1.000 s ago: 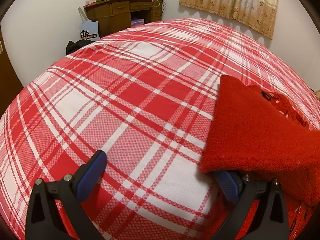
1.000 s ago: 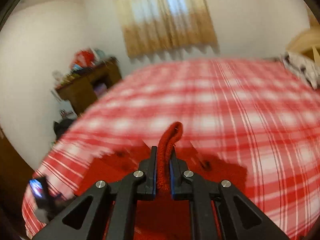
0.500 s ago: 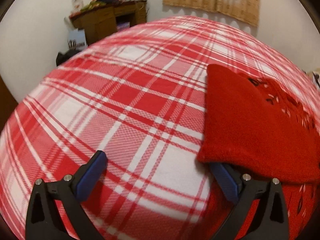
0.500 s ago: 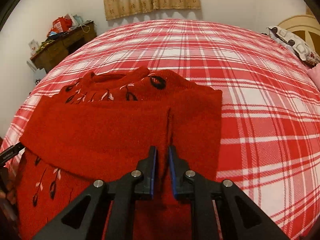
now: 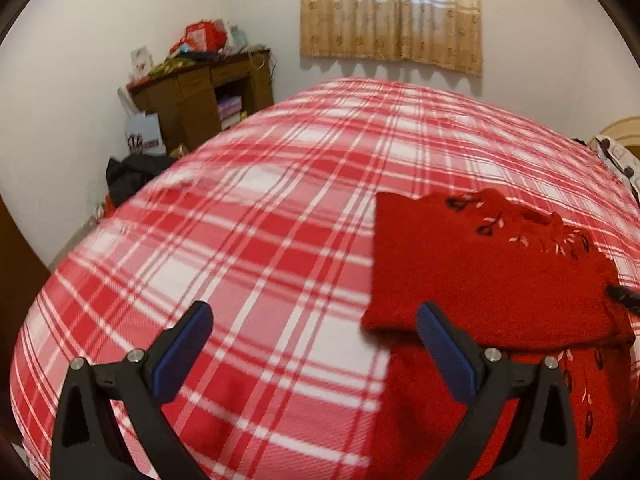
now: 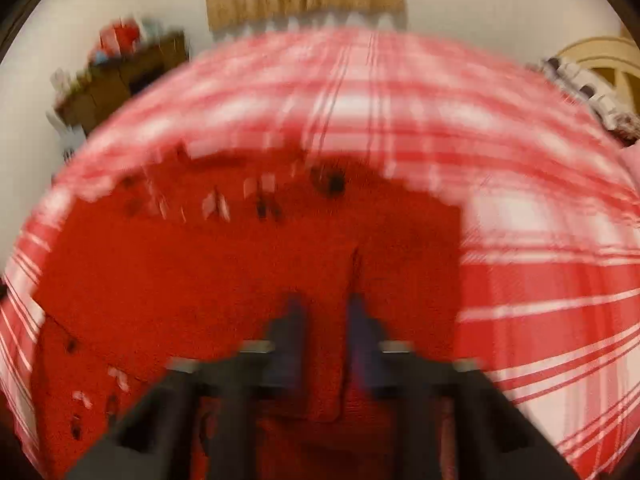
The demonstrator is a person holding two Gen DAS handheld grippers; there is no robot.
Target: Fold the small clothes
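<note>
A red knitted sweater (image 5: pixel 480 280) with dark leaf stitching lies folded on the red plaid bed (image 5: pixel 280 220). My left gripper (image 5: pixel 314 312) hangs wide open above the bedspread with nothing between its blue pads. Its right finger (image 5: pixel 444 352) sits just in front of the sweater's near left corner. In the blurred right wrist view, my right gripper (image 6: pixel 325 304) is low over the sweater (image 6: pixel 200 272). Its jaws stand a narrow gap apart, and the folded edge lies flat beyond them rather than pinched. A black tip of the right gripper (image 5: pixel 624 298) shows at the far right edge.
A cluttered wooden desk (image 5: pixel 204 92) stands against the far wall, with a dark bag (image 5: pixel 128 176) on the floor beside it. A curtain (image 5: pixel 392 12) hangs behind the bed. Patterned pillows (image 5: pixel 616 156) lie at the right edge.
The right gripper came down with the pinched sweater fold, laid it on the garment and let go. The left gripper rose and drew back from the sweater's corner.
</note>
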